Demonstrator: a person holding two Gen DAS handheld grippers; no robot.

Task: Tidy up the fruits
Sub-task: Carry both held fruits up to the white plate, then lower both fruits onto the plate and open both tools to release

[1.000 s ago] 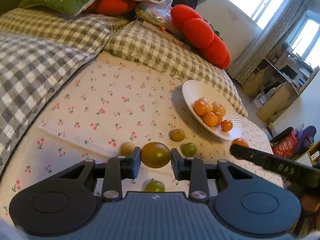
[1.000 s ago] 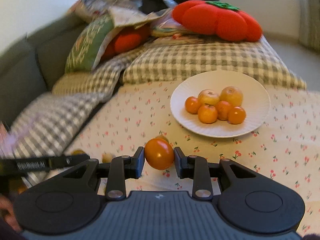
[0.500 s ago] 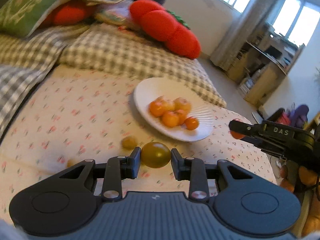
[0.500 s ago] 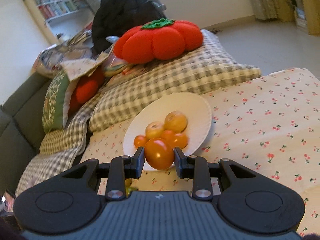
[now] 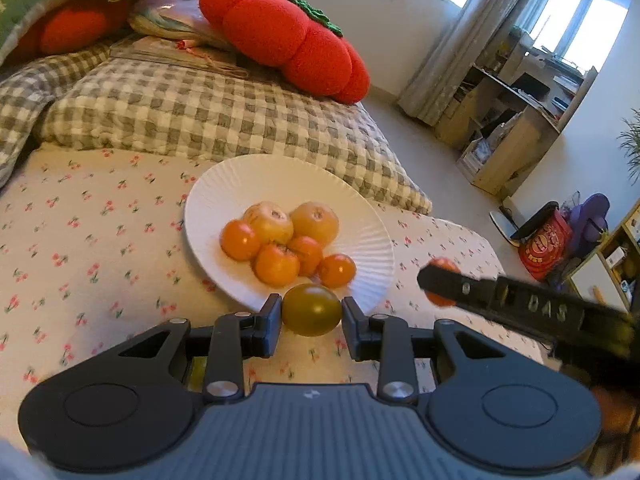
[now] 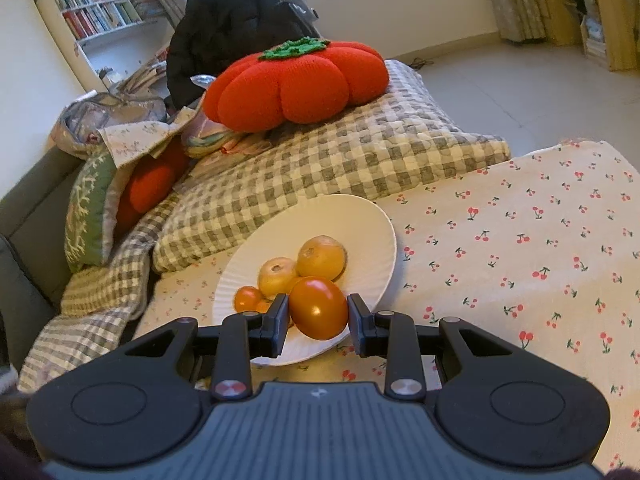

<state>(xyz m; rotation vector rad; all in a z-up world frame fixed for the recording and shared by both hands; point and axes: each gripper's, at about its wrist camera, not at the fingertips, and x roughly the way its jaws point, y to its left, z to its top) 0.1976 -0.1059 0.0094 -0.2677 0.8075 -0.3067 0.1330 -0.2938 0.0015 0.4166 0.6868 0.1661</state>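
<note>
The left gripper (image 5: 311, 315) has its jaws drawn narrow around a green-yellow tomato (image 5: 311, 315), both pads pressed to its sides; the fruit hangs just at the near rim of the white plate (image 5: 224, 196), above the cherry-print cloth (image 5: 80, 240); the right gripper (image 6: 318, 314) likewise clamps an orange tomato (image 6: 318, 314) between close-set jaws, held over the near part of the same plate (image 6: 360, 216); seen from the left wrist, the right gripper's finger (image 5: 500, 304) reaches in from the right, with its orange fruit (image 5: 440, 270) showing behind the tip, beside the plate's right edge.

On the plate lie two pale yellow round fruits (image 5: 292, 222) at the back and four small orange ones (image 5: 276, 264) in front, touching in a cluster; they fill the plate's middle, while its far and left parts are bare; beyond the plate lies a grey checked quilt (image 5: 200, 112), with a red tomato-shaped cushion (image 5: 280, 36) on top; a second red cushion (image 5: 76, 28) sits under a green pillow (image 6: 86, 208) at the left; shelves and a curtain stand well apart in the room behind.
</note>
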